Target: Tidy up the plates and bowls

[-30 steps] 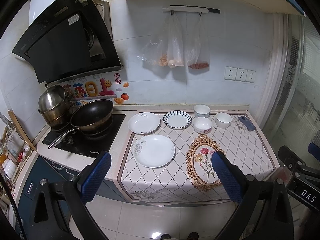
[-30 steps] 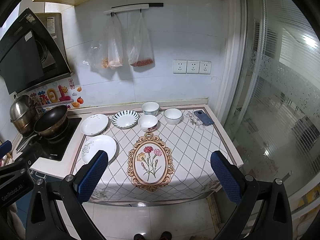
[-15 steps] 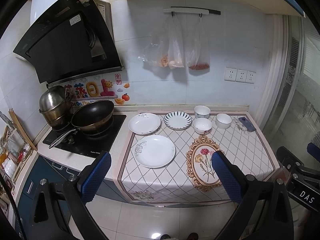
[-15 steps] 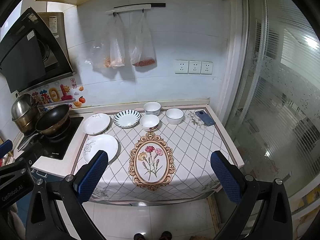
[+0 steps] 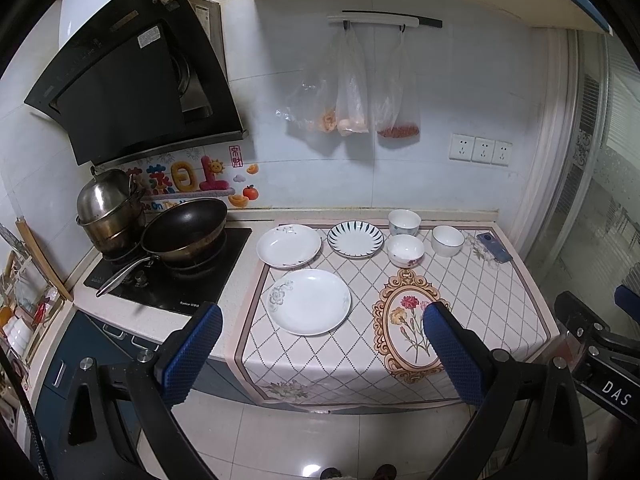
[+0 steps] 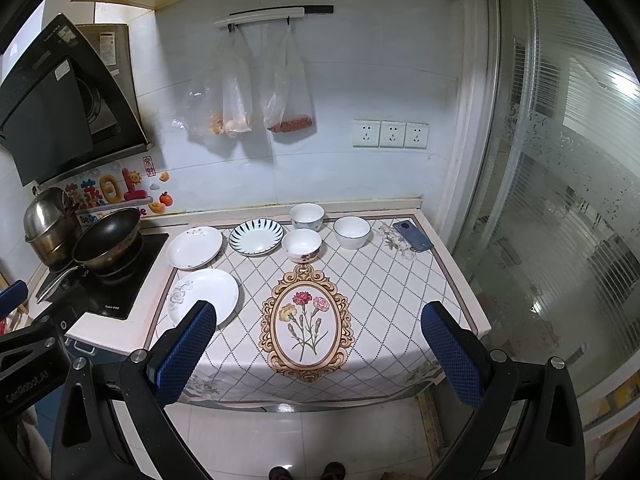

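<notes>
Both grippers hang off the counter's front edge, over the floor, with nothing between their blue pads. The left gripper [image 5: 322, 350] has its fingers spread wide; so does the right gripper [image 6: 320, 350].

Just ahead of the left gripper, nearest its left finger, a white plate [image 5: 308, 301] with a grey flower mark lies flat on the cloth [image 5: 492, 304]. From the right gripper that same plate sits ahead and to the left, partly behind its left finger. Straight ahead of the right gripper is the cloth's printed flower oval [image 6: 307, 322], bare of dishes.

Further on, past the near plate, a second white plate [image 5: 289, 246] rests at the cloth's left edge, and a striped plate [image 5: 355, 238] lies just right of it, close but apart. Right of that, a flowered bowl [image 5: 405, 251] stands upright. Behind it, near the wall, is a blue-patterned bowl [image 5: 404, 222], and further right a white bowl [image 5: 448, 240]; the three are close together. A phone [image 5: 494, 247] lies at the far right corner.

Far left of both grippers, a wok [image 5: 184, 230] and a steel pot [image 5: 108, 210] sit on the stove [image 5: 200, 280]. Bags [image 5: 354, 92] hang on the wall beyond.
</notes>
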The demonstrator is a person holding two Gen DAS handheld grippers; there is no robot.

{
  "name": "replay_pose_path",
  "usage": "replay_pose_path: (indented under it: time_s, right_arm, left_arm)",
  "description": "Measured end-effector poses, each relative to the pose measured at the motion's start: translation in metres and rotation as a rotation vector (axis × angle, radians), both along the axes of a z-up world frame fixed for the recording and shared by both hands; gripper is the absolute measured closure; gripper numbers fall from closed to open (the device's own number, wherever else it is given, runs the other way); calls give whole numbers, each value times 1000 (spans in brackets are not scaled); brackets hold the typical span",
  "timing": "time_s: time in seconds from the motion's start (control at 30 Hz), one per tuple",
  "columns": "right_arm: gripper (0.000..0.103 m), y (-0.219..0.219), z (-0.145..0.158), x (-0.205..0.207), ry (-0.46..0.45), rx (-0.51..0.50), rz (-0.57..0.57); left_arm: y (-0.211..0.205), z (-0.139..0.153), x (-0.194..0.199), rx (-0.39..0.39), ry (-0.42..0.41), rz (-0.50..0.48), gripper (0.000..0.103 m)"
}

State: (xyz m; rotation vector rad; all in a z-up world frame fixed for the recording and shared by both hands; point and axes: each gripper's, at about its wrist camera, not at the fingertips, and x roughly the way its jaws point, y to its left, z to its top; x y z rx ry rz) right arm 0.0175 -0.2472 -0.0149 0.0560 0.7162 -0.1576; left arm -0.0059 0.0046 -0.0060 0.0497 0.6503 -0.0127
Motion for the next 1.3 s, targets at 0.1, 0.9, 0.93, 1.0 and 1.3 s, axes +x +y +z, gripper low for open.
replay_pose_path:
  time_s: [0.1, 0.9, 0.93, 1.0, 1.3]
  right_arm:
    - [0, 0, 1, 2, 0, 1, -6]
    - [0, -3, -13, 25, -40, 62, -5]
    - [0, -3, -18, 29, -52, 83, 11]
    - [0, -2, -35, 45, -15, 113, 28]
    - [0, 5, -155, 161, 209, 304, 136]
  left_arm:
    - [0, 0, 1, 0, -2, -3, 0]
    - [18, -7, 48, 0, -3, -13, 0]
    - [23, -12, 55, 0, -3, -4, 0]
    - [36, -27, 78, -1, 18, 28, 0]
    - [87, -134, 199, -22, 272, 118, 1]
